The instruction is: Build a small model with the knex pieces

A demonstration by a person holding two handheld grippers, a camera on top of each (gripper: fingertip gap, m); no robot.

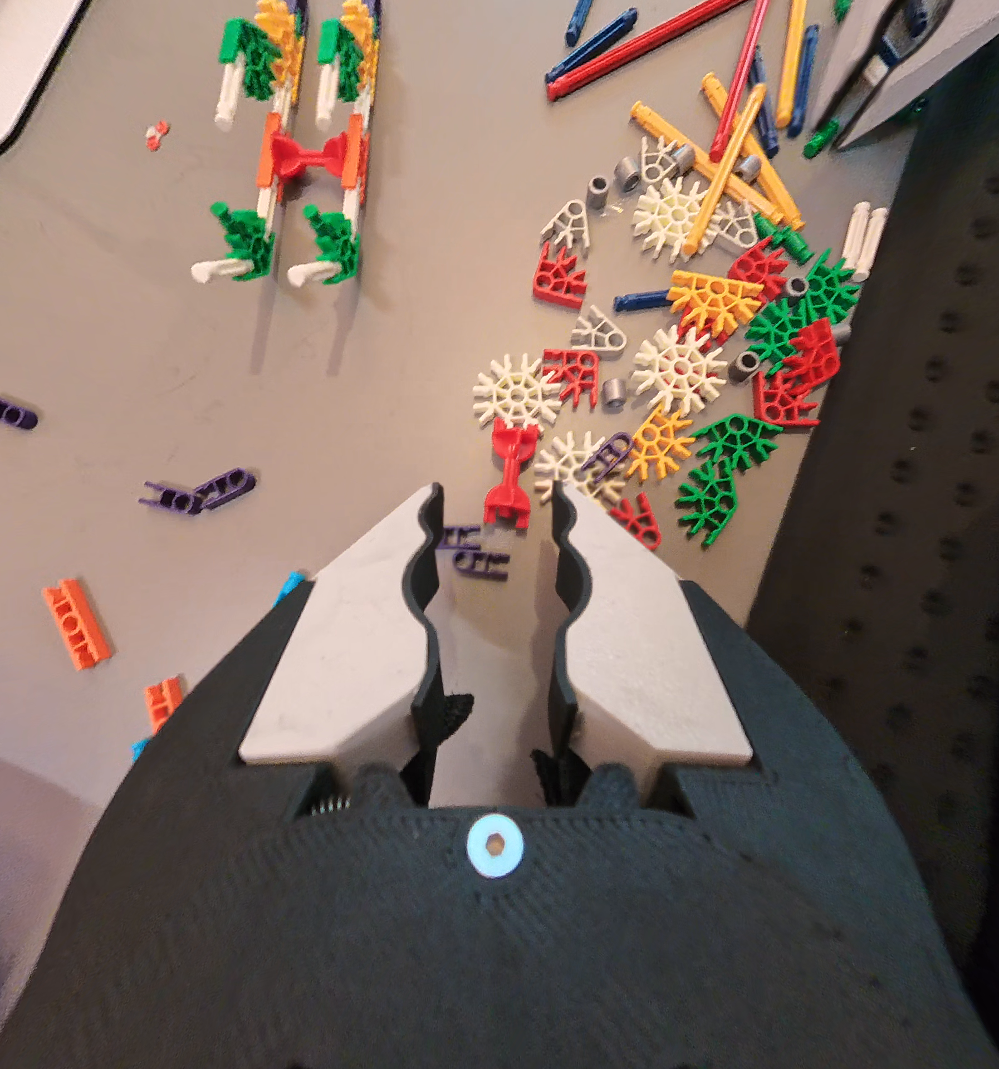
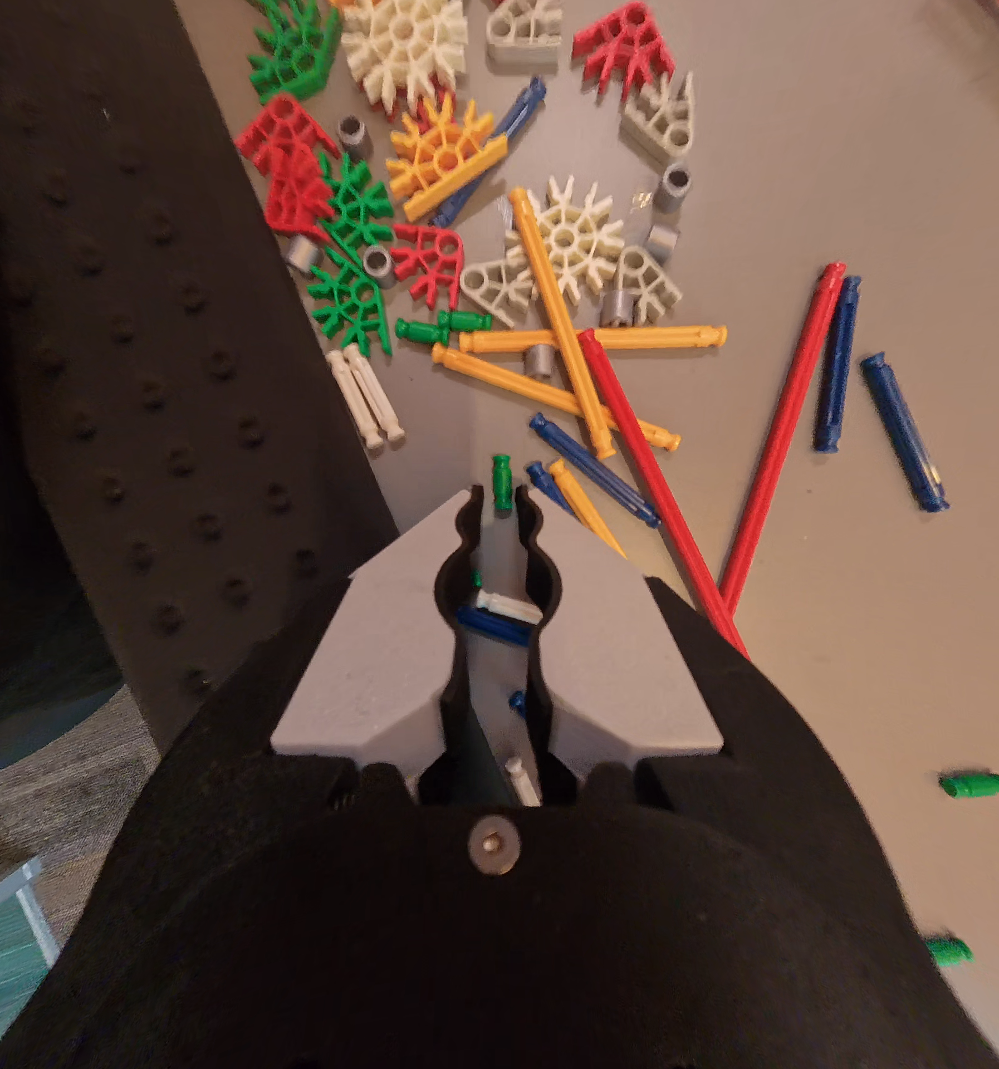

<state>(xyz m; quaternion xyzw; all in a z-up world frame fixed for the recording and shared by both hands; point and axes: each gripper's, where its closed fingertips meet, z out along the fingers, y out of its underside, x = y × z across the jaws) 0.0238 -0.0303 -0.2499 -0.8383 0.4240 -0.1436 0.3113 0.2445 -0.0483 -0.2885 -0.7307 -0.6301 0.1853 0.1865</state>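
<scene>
Left wrist view first: the left gripper (image 1: 497,497) hangs released above the grey tabletop (image 1: 370,358), its pale fingers (image 1: 370,607) spread with nothing between them; nearest, just past the tips at twelve o'clock, lies a short red plastic double-ended connector (image 1: 509,473), and two small purple clips (image 1: 474,552) show through the gap; I judge the spread suits hovering over loose parts rather than gripping. Toward two o'clock a heap of snowflake-shaped plastic connectors (image 1: 679,370) in white, red, green and yellow lies jumbled; at eleven o'clock a half-built frame of green, white and orange pieces (image 1: 306,156) stands apart, well clear of the heap. A black dimpled mat (image 1: 919,463) borders the table at three o'clock.

Right wrist view: the right gripper (image 2: 500,497) is nearly closed; a short green plastic rod (image 2: 502,481) sits at its tips, but whether it is pinched I cannot tell; yellow, red and blue plastic rods (image 2: 572,370) lie crossed toward one o'clock; carpeted floor (image 2: 51,810) shows at eight o'clock.
</scene>
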